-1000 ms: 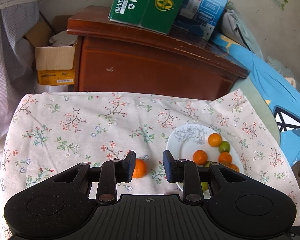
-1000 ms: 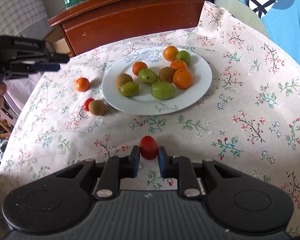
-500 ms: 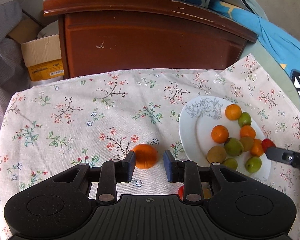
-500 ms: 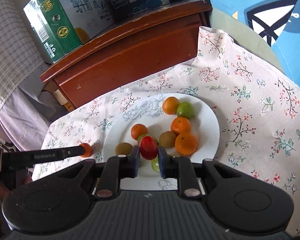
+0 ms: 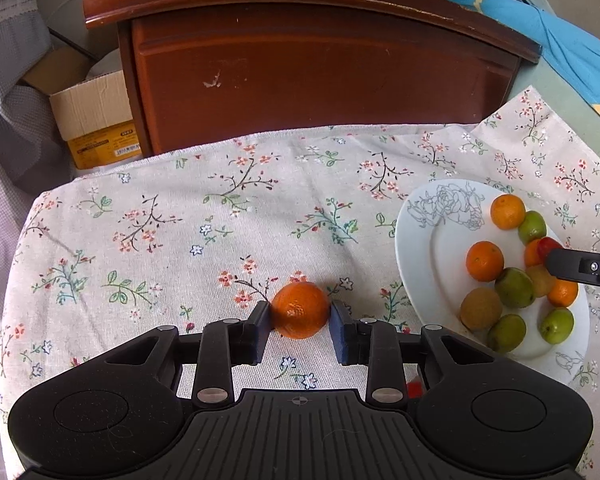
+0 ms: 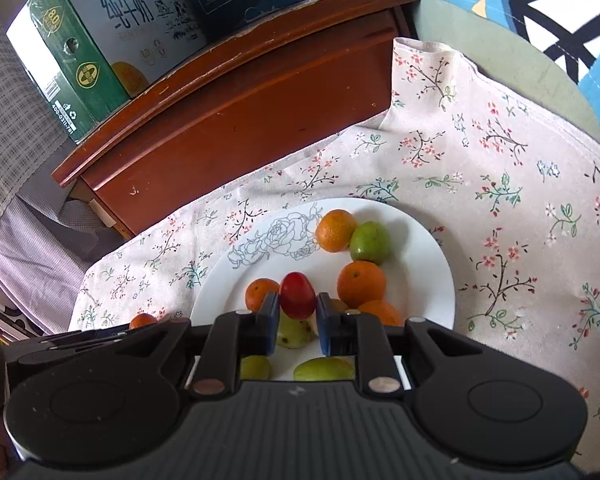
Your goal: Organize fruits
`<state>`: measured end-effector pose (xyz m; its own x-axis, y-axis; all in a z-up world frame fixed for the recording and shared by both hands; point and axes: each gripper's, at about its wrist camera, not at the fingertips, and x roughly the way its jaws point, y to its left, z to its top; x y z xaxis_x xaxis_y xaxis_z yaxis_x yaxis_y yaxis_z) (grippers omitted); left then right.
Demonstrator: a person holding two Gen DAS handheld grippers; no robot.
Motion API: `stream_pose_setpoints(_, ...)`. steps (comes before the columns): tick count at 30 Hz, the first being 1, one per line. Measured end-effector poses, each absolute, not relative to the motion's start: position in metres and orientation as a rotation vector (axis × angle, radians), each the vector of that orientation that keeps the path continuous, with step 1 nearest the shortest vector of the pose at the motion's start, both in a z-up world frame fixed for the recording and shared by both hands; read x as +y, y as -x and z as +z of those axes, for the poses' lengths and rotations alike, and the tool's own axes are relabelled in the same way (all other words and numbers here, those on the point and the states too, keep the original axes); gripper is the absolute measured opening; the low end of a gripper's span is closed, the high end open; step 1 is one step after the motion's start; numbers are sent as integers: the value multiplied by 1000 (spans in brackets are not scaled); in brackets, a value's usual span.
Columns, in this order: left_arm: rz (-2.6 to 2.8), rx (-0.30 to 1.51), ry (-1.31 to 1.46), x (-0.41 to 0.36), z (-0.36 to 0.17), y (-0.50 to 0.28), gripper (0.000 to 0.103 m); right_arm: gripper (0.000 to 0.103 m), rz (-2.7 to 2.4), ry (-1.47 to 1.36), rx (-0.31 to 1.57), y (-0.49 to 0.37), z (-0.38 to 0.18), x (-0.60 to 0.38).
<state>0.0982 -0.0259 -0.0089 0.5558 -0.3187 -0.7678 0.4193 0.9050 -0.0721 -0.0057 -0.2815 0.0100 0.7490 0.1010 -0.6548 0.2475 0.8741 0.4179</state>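
Since a second ago your right gripper (image 6: 298, 312) has carried its small red oval fruit (image 6: 297, 295), pinched tight, from the floral cloth to above the white rose-printed plate (image 6: 428, 268). Your left gripper (image 5: 299, 326) now straddles the round orange mandarin (image 5: 299, 310); whether the narrow-set pads press it, you cannot tell. Both remain unplated. Only the left view shows another red fruit (image 5: 414, 388) under its body.

A floral cloth (image 5: 220, 216) carries a white plate (image 5: 420, 248) and an orange (image 5: 300, 314).
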Motion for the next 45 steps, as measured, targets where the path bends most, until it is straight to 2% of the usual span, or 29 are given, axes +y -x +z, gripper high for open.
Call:
stream_pose_setpoints(13, -569, 813, -54, -47, 19, -84, 29, 25, -145, -720, 716, 8, 7, -308)
stream_pose_setpoints(18, -658, 796, -46, -65, 20, -74, 30, 34, -151, -714, 719, 9, 9, -305)
stream_pose_setpoints(20, -670, 780, -52, -68, 24, -71, 35, 36, -135, -691, 722, 8, 10, -300)
stream_pose_setpoints(25, -629, 750, -20, -59, 43, -70, 68, 36, -85, -612, 740, 7, 14, -285)
stream_pose_setpoints(28, -592, 753, -35, -52, 52, -68, 77, 36, -44, -560, 750, 7, 16, -273)
stream_pose_setpoints(33, -510, 785, -47, -30, 66, -64, 86, 36, 49, -460, 761, 15, 20, -246)
stream_pose_setpoints(45, -310, 917, 1, 16, 49, -50, 87, 36, 173, -273, 789, 30, 12, -190)
